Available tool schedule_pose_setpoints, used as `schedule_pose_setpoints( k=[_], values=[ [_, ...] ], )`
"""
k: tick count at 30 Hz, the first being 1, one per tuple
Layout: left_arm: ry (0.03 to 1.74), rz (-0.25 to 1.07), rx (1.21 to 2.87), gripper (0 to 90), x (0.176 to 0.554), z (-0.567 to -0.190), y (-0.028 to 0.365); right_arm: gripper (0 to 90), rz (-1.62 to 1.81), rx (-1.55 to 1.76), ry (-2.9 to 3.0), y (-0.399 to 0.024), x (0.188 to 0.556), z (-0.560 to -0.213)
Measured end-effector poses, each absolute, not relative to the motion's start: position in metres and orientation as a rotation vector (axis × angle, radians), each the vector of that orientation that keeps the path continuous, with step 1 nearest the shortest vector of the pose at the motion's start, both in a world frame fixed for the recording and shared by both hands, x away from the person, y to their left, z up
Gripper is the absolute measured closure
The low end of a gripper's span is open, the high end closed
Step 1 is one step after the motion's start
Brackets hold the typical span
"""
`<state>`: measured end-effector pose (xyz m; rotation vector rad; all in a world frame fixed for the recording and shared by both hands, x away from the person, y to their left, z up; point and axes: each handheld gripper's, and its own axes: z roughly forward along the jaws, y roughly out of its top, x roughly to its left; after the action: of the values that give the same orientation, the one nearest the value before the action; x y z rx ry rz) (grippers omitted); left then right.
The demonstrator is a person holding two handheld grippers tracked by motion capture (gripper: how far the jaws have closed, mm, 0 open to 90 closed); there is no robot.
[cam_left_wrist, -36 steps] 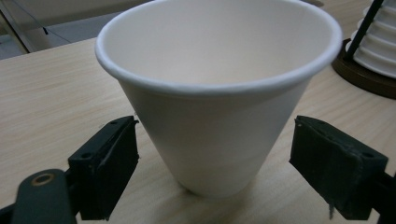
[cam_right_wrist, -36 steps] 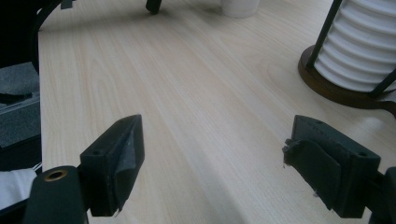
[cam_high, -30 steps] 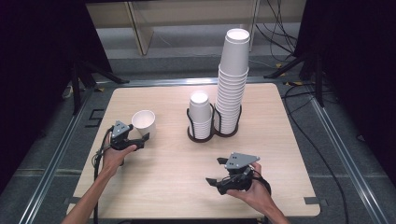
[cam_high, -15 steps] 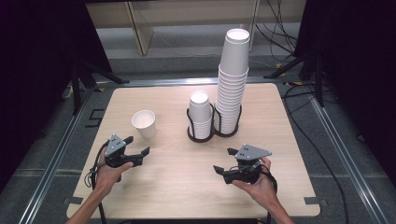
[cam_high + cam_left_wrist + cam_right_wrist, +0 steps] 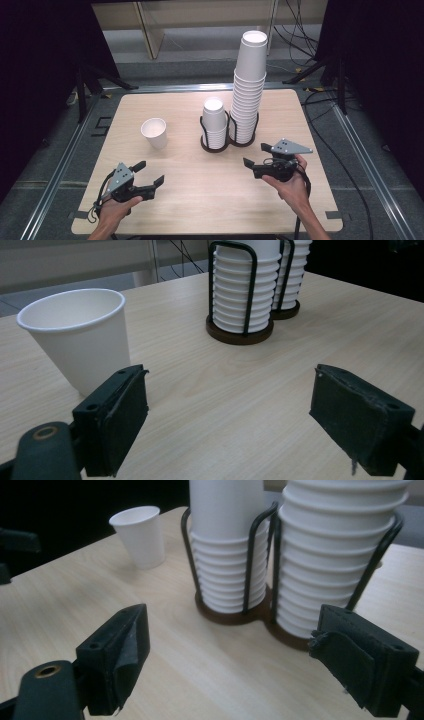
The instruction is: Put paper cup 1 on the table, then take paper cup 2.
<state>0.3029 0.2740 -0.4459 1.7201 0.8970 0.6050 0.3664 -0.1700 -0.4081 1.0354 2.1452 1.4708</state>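
on table, upright paper cup, mouth up

Lab recording bay, by the look of it.
A lone wooden table sits inside a metal floor frame, black curtains hang on both sides, loose cables run across the grey floor behind, stand legs planted beside it.

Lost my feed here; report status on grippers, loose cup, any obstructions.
Left gripper open, empty. Right gripper open, empty. Loose cup upright on table, left of cup rack, apart from it. Path from left gripper to cup clear.
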Motion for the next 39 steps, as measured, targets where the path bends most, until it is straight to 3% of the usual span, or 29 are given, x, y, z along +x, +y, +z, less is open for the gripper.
schedule_pose_setpoints(
  k=[39],
  values=[
    [0.884,0.591,1.779,14.8,0.295,-0.462,0.272,15.2,1.555,0.983,1.895,-0.184,0.437,-0.291]
  ],
)
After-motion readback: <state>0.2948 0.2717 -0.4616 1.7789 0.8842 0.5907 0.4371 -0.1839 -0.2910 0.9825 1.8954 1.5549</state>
